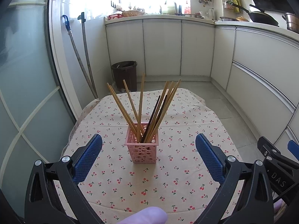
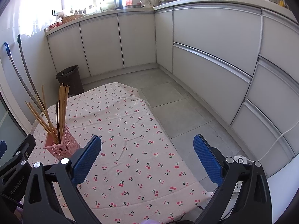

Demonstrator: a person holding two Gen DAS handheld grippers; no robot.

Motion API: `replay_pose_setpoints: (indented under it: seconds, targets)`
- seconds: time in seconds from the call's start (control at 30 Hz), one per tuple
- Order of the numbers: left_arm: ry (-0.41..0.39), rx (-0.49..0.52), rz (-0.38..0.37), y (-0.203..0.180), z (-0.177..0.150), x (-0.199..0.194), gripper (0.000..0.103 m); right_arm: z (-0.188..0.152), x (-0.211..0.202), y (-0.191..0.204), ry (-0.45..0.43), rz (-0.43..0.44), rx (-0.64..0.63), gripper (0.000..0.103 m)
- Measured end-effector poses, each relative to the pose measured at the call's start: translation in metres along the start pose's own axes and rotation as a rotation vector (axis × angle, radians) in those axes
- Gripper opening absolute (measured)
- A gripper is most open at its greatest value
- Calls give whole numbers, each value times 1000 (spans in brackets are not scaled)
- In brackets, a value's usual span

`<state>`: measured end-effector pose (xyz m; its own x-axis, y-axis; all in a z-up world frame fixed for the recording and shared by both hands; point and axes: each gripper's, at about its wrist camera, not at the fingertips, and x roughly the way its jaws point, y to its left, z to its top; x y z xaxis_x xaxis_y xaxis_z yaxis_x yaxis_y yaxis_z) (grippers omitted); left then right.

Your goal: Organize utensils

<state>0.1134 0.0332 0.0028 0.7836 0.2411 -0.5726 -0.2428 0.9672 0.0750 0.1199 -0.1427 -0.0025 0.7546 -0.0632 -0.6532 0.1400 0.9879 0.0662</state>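
Cabinets (image 1: 162, 46) in pale grey line the far and right walls of a kitchen, under a cluttered countertop (image 1: 160, 16). Nearer stands a table draped in a cherry-print tablecloth (image 1: 149, 183). A dark waste bin (image 1: 124, 74) sits on the floor beyond its far edge, with two long-handled tools (image 1: 82, 56) leaning on the wall to its left. Near the middle of the cloth stands a pink perforated holder (image 1: 143, 146), upright, with wooden chopsticks (image 1: 138, 104) and two dark ones fanned out of its top. The left gripper (image 1: 148, 156) hangs just short of the holder, jaws spread wide, grasping nothing. The right gripper (image 2: 147, 158) is over bare cloth to the right, jaws equally wide and empty. A fingertip (image 1: 143, 215) shows at the near edge.
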Motion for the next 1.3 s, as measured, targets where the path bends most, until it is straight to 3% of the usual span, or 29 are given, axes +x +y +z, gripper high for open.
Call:
replay_pose_setpoints:
  seconds: [1.3]
  targets:
    - [24, -10, 17, 2, -2, 6, 96, -3, 7, -2, 32, 12, 12, 96]
